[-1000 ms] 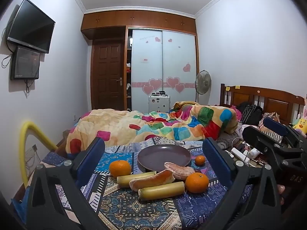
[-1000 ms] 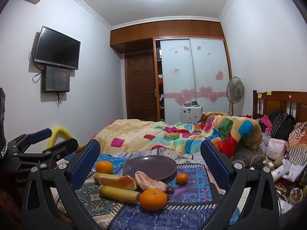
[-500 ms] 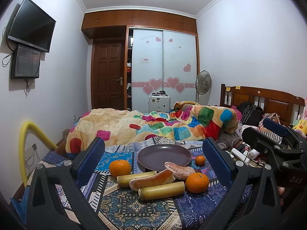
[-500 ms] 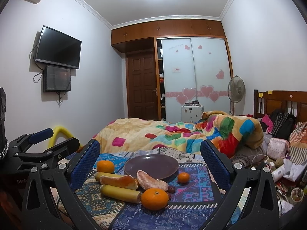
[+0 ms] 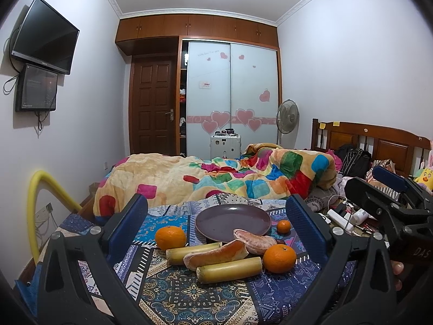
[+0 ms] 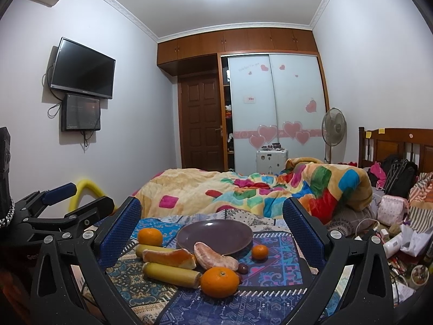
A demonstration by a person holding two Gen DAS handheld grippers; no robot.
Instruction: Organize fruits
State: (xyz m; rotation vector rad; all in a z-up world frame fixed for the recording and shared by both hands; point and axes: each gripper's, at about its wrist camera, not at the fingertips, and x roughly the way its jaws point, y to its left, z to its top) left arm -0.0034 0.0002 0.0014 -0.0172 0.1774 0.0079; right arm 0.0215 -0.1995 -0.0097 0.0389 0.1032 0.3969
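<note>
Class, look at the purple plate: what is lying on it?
Nothing lies on the purple plate; its surface looks bare. The peeled orange segment hides its near rim, and the patterned cloth beneath is covered.

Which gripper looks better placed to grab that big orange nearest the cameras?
Probably the right gripper: the nearest orange sits almost centred between its open fingers, whereas for the left gripper it lies off to one side.

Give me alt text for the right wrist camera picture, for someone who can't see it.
An open gripper frames an empty purple plate on a patterned cloth, with three oranges, two yellow sticks and peeled fruit pieces lying in front of it. A bed with a colourful blanket sits behind.
</note>
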